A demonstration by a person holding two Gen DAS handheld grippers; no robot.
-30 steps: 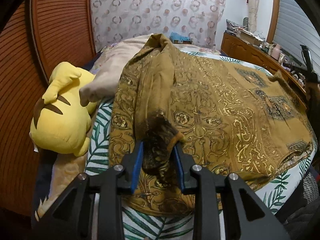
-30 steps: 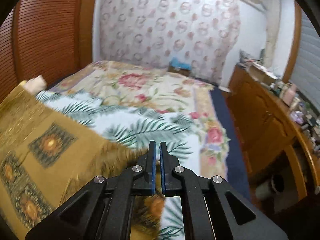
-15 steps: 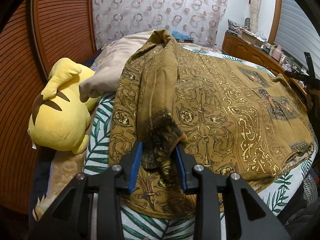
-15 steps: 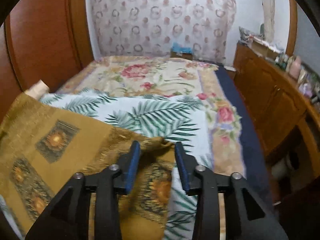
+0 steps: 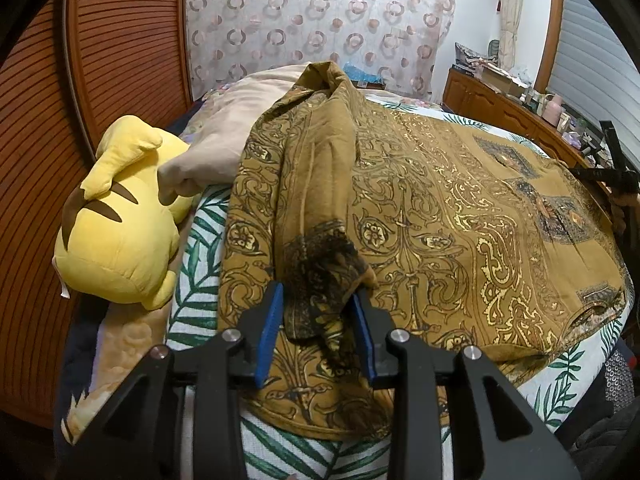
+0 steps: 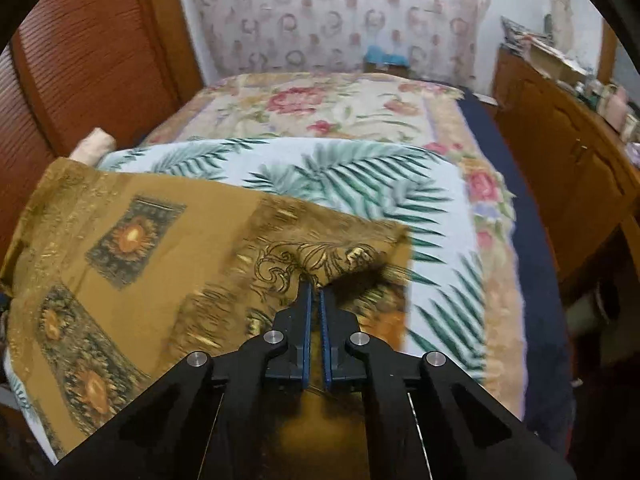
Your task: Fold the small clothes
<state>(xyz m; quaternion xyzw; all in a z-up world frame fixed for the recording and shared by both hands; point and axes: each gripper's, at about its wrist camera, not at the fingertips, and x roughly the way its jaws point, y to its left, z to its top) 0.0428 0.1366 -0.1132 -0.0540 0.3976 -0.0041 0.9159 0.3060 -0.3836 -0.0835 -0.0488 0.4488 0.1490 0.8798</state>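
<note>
A mustard-gold patterned garment (image 5: 440,216) lies spread on the palm-leaf bedsheet (image 6: 360,176), its long axis running from the bed's near edge toward the far end, neck bunched at the far end. The left gripper (image 5: 318,312) pinches a dark bunched cuff at the near edge. The right gripper (image 6: 315,300), jaws pressed together, nips a fold near the garment's right corner. A yellow plush toy (image 5: 116,224) sits at the left edge.

Domestic bedroom. Evidence: bed (image 6: 496,312) with floral and palm-leaf covers, plush toy (image 5: 116,232) at its left edge, wooden sideboard (image 6: 560,152), louvred wooden panels (image 5: 124,40), patterned curtain (image 5: 312,20).
</note>
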